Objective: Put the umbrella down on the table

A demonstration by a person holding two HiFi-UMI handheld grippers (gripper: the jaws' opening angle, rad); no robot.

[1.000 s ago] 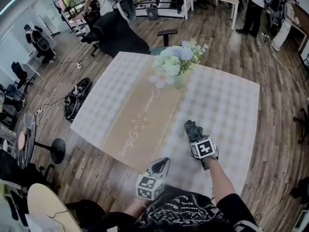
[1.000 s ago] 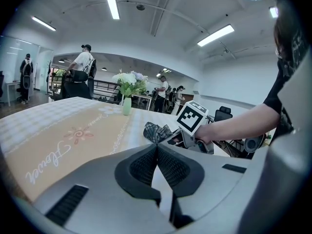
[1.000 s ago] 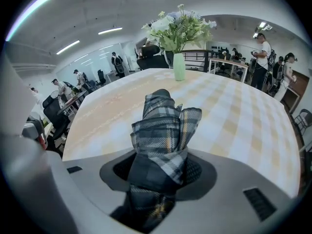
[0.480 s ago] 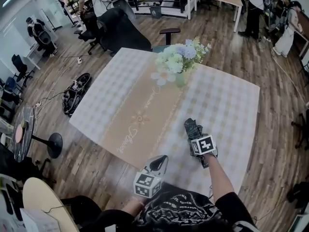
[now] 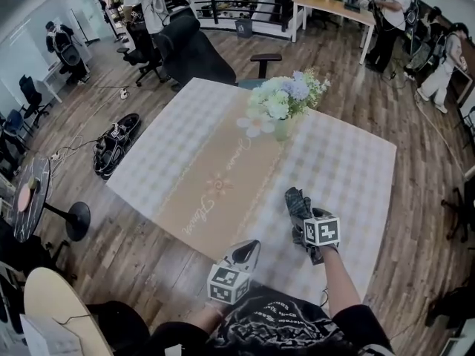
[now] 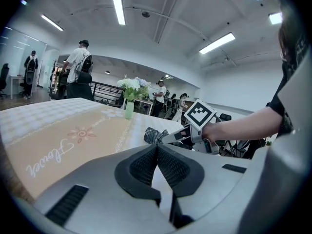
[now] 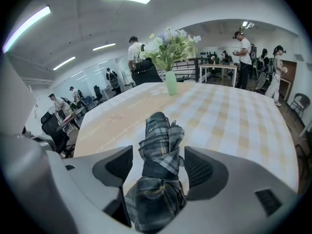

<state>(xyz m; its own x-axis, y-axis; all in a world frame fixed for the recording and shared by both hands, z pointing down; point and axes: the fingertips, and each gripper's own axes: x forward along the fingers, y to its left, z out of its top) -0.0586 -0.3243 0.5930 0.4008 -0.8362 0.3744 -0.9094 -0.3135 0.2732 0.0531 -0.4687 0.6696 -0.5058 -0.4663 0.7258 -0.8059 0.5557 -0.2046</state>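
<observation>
Your left gripper is nearest you, at the table edge farthest from the vase. Its jaws are closed together on nothing. I judge it is parked there to stay out of the placing.

Your right gripper is a little closer to the vase and points down toward it. Its jaws have just been opening and now stand wide. The folded plaid umbrella is between them, and both pads are clear of the cloth, so the grip is released.

The umbrella lies on the checked cloth to the right of the runner, with its far end aimed at the vase and well short of it. That spot looks chosen for bare cloth well away from the flowers. The umbrella's near end passes under the gripper, and I cannot confirm that this end rests flat.

In my judgement the placing is all but done. Withdraw straight back so that neither pad drags the strap.
</observation>
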